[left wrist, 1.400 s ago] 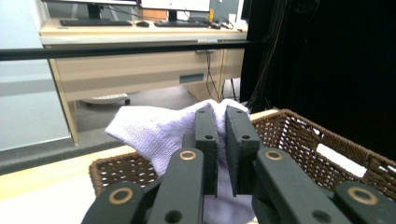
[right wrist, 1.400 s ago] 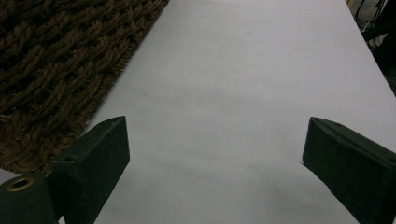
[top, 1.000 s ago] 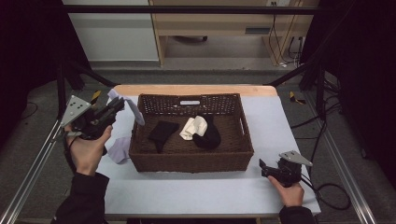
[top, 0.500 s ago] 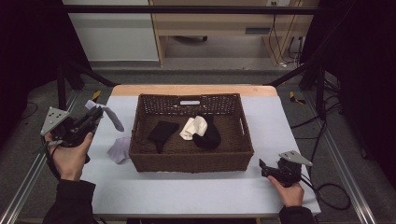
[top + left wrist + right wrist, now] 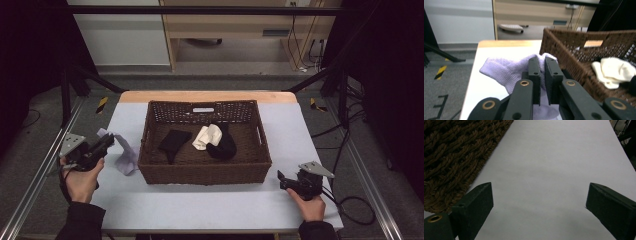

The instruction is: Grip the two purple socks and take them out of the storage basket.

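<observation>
Lavender knit fabric, a sock [image 5: 506, 71], is sitting pinched between the jaws of the left gripper [image 5: 542, 61], which are drawn almost together on it in the left gripper view. In the high view the left gripper [image 5: 102, 146] is hovering at the table's left side, just beside the basket, with the lavender sock [image 5: 121, 152] trailing from its tips down toward the white table [image 5: 200, 210]. A hand [image 5: 82, 175] is gripping that tool from below, the dark sleeve [image 5: 80, 225] running off the bottom edge. Dark brown wicker is forming the basket [image 5: 150, 135], which is standing in the middle of the table; inside it a black sock [image 5: 173, 142] is lying at the left, a cream sock [image 5: 207, 136] is lying near the centre, and another black sock [image 5: 225, 145] is lying against the cream one's right side. The right gripper [image 5: 281, 181] is resting low on the table near the basket's front right corner, held by the other hand [image 5: 310, 205]. In the right gripper view its jaws are standing wide apart over bare table [image 5: 554, 170], gripping nothing, with the basket's woven wall [image 5: 454, 152] showing at the left.
</observation>
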